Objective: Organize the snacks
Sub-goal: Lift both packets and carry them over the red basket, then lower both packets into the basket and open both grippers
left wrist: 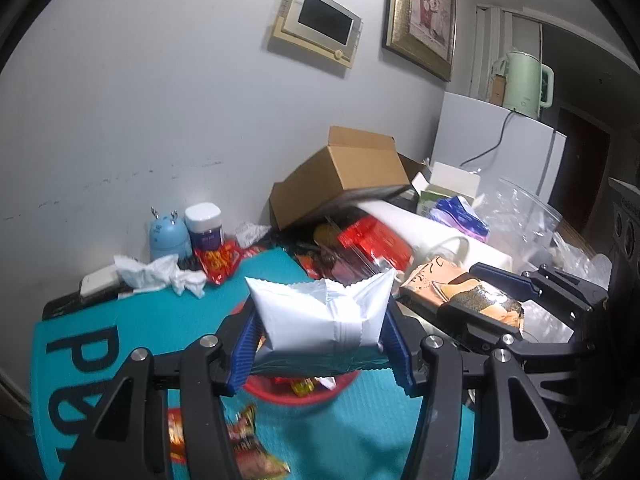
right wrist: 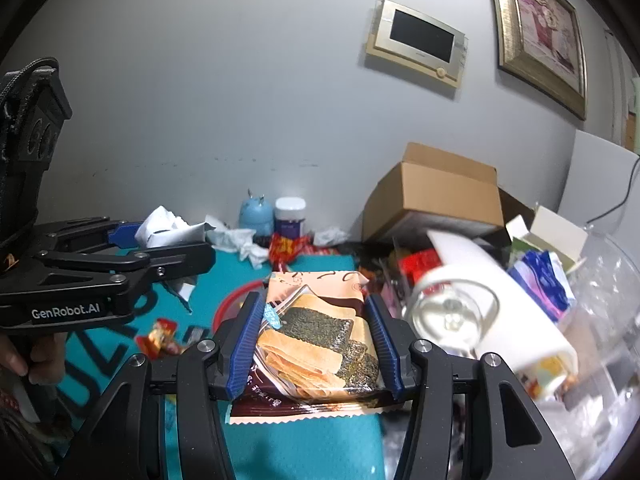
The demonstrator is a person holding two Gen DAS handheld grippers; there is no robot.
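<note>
My left gripper (left wrist: 320,312) is shut on a silver-backed snack packet (left wrist: 320,316), held up above a red bowl (left wrist: 296,396) that sits on the teal mat (left wrist: 168,320). My right gripper (right wrist: 310,336) is shut on a seaweed-cracker packet (right wrist: 312,340) with a peach and brown wrapper; that same packet (left wrist: 472,296) shows at the right of the left wrist view. The red bowl's rim (right wrist: 232,304) peeks out to the left of the cracker packet. Small red snack packets (left wrist: 244,440) lie on the mat below the left gripper, and more of them (right wrist: 160,334) show in the right wrist view.
Against the wall stand a tipped cardboard box (left wrist: 344,176), a blue timer (left wrist: 168,236), a white-lidded jar (left wrist: 204,226) and crumpled tissues (left wrist: 160,276). A red packet (left wrist: 218,262), a white roll (right wrist: 500,300), a wine glass (right wrist: 452,316) and clear plastic tubs (right wrist: 600,320) crowd the right. A hand (right wrist: 16,356) holds the left gripper.
</note>
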